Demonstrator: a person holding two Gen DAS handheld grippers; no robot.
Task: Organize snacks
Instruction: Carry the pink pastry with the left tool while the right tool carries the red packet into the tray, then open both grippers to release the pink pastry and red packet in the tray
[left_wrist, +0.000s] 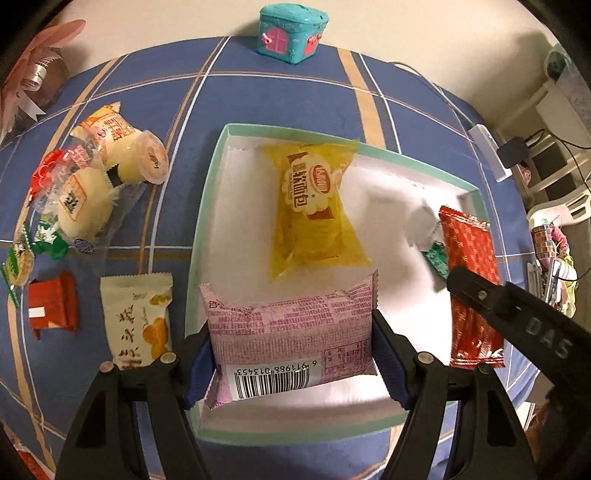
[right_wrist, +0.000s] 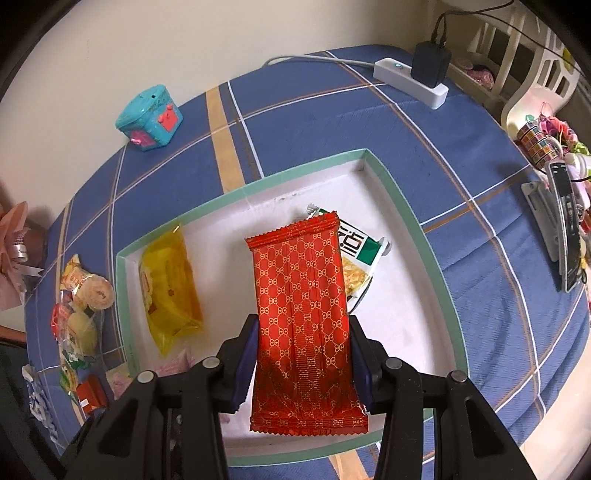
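Observation:
A shallow white box with a mint-green rim lies on the blue plaid cloth. My left gripper is shut on a pink snack packet, barcode facing up, over the box's near left part. My right gripper is shut on a long red patterned packet above the box's middle. In the box lie a yellow bread packet and a green-and-white packet, partly under the red one.
Loose snacks lie on the cloth left of the box, with a red packet and a cream orange-print packet. A teal toy house stands at the far edge. A white power strip is far right.

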